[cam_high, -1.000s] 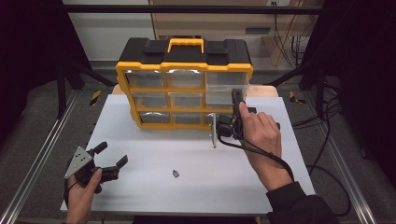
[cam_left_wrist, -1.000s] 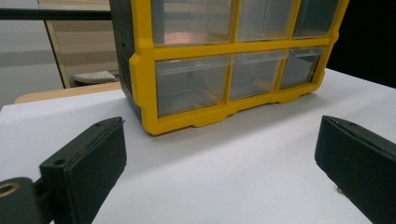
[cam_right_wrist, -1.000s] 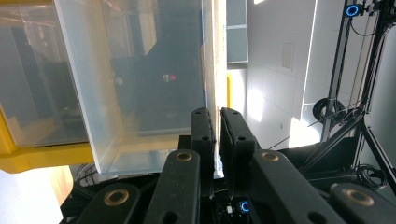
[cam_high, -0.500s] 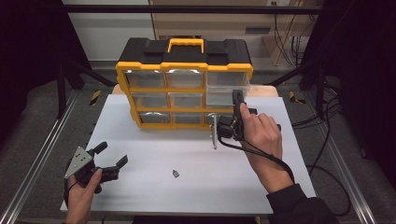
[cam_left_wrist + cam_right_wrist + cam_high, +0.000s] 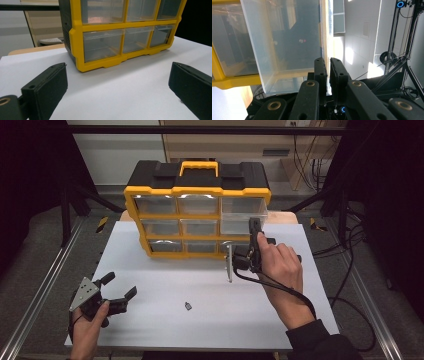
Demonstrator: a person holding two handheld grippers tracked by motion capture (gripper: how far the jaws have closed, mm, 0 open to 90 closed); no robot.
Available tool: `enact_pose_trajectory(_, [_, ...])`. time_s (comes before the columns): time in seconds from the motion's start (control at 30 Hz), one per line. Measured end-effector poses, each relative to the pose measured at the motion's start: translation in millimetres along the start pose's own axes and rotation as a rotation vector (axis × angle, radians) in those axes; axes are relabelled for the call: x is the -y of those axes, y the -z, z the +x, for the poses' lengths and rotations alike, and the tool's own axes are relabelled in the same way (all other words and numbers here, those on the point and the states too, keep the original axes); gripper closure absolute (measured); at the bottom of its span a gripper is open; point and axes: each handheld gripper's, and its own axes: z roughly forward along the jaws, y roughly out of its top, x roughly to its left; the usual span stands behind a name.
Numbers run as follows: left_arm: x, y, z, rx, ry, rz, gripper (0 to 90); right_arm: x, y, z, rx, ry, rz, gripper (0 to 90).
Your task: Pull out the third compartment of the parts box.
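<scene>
High view: right gripper (image 5: 251, 251) has its jaws pinched on the drawer's (image 5: 240, 215) front wall, drawer partly out; left gripper (image 5: 117, 292) waits wide open, empty.

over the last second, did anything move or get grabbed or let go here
Nothing visibly changed. The right gripper stays shut on the front wall of the clear drawer pulled out of the yellow organizer. The left gripper stays open over the white table, and the small dark part lies where it was.
</scene>
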Motion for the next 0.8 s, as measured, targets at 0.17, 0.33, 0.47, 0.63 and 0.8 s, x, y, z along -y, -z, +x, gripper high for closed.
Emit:
enact_pose_trajectory(0.17, [0.0, 0.0, -0.2, 0.000, -0.001, 0.000, 1.9, 0.3, 1.0, 0.0, 0.001, -0.004, -0.002, 84.6])
enact_pose_trajectory(0.33, [0.0, -0.1, -0.2, 0.000, -0.001, 0.001, 1.9, -0.1, 2.8, -0.3, -0.001, 0.000, 0.003, 84.7])
enact_pose_trajectory(0.47, [0.1, -0.2, -0.2, 0.000, -0.001, 0.002, 1.9, -0.6, 3.9, 0.4, 0.005, 0.005, -0.001, 84.7])
enact_pose_trajectory(0.63, [0.1, -0.2, -0.1, 0.000, -0.001, 0.003, 1.9, -1.0, 5.2, -0.1, 0.005, 0.003, 0.000, 84.7])
enact_pose_trajectory(0.8, [0.1, -0.4, -0.3, 0.001, -0.001, 0.003, 1.9, -1.5, 7.4, 0.1, 0.005, 0.002, 0.004, 84.6])
